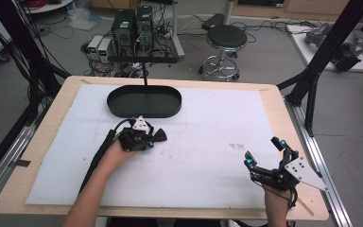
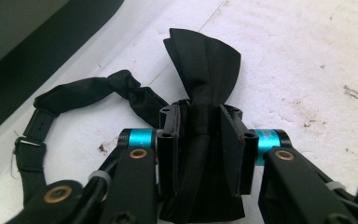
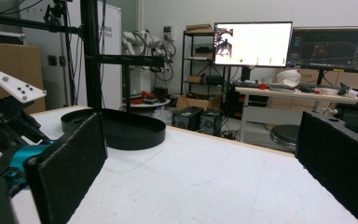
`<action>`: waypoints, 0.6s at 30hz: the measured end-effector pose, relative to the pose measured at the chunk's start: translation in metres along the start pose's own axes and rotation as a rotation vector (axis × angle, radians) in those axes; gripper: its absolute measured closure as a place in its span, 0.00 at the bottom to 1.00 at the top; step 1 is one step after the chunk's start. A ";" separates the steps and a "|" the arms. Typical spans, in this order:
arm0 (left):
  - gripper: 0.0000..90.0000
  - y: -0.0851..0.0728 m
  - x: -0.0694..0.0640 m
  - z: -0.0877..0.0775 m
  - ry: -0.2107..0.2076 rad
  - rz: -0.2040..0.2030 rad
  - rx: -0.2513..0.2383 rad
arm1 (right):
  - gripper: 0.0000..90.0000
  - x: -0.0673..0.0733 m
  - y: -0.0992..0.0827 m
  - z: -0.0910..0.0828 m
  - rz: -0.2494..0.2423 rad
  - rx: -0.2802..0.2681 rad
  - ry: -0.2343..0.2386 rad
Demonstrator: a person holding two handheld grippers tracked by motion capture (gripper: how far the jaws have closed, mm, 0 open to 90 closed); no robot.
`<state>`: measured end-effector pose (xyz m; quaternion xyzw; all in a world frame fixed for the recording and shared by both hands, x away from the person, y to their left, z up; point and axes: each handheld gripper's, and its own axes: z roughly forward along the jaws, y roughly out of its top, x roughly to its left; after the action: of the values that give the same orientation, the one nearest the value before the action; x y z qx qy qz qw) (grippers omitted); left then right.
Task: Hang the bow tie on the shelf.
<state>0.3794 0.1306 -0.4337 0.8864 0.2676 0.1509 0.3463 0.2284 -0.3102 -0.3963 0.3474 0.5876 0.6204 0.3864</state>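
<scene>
The bench was a light wooden top with rounded corners, filling the middle and lower part of the high view. A white sheet covered most of it, leaving a wooden border on all sides; the sheet was marked with faint dark specks right of centre. A black oval tray sat on the sheet at upper centre-left, with a thin black post rising from it to a crossbar. Just below the tray, a black bow tie with its strap lay on the sheet.

black oval tray, stool, monitors
</scene>
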 end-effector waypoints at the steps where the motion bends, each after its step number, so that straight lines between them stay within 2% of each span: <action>1: 0.80 0.000 0.000 0.000 0.003 0.000 -0.001 | 0.02 0.000 0.000 0.000 0.000 0.000 0.000; 5: 0.81 0.000 0.001 -0.004 -0.003 0.006 -0.013 | 0.02 0.000 0.000 0.000 -0.001 0.001 0.001; 6: 0.81 0.001 0.001 -0.006 0.000 0.010 -0.029 | 0.02 0.000 0.000 0.000 0.002 0.002 0.000; 7: 0.81 0.002 0.001 -0.012 0.002 0.010 -0.063 | 0.02 0.000 0.000 0.000 0.003 0.004 -0.001; 8: 0.81 0.002 0.001 -0.012 0.002 0.010 -0.063 | 0.02 0.000 0.000 0.000 0.003 0.004 -0.001; 11: 0.81 0.004 0.003 -0.025 0.011 0.012 -0.136 | 0.02 0.000 -0.001 0.000 0.003 0.006 -0.001; 12: 0.81 0.005 0.004 -0.032 0.016 0.004 -0.182 | 0.02 0.000 -0.001 0.000 0.005 0.008 -0.001; 14: 0.81 0.005 0.005 -0.035 0.016 0.003 -0.197 | 0.02 0.000 -0.001 0.000 -0.003 0.009 0.000; 15: 0.81 0.006 0.005 -0.043 0.017 0.007 -0.238 | 0.02 0.001 -0.001 0.001 -0.003 0.012 0.002; 16: 0.81 0.006 0.005 -0.043 0.017 0.007 -0.238 | 0.02 0.001 -0.001 0.001 -0.003 0.012 0.002; 18: 0.81 0.006 0.007 -0.051 0.009 0.004 -0.283 | 0.02 0.001 -0.002 0.001 -0.006 0.013 0.003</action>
<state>0.3642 0.1578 -0.3927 0.8285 0.2432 0.1917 0.4666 0.2293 -0.3087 -0.3978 0.3470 0.5931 0.6159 0.3854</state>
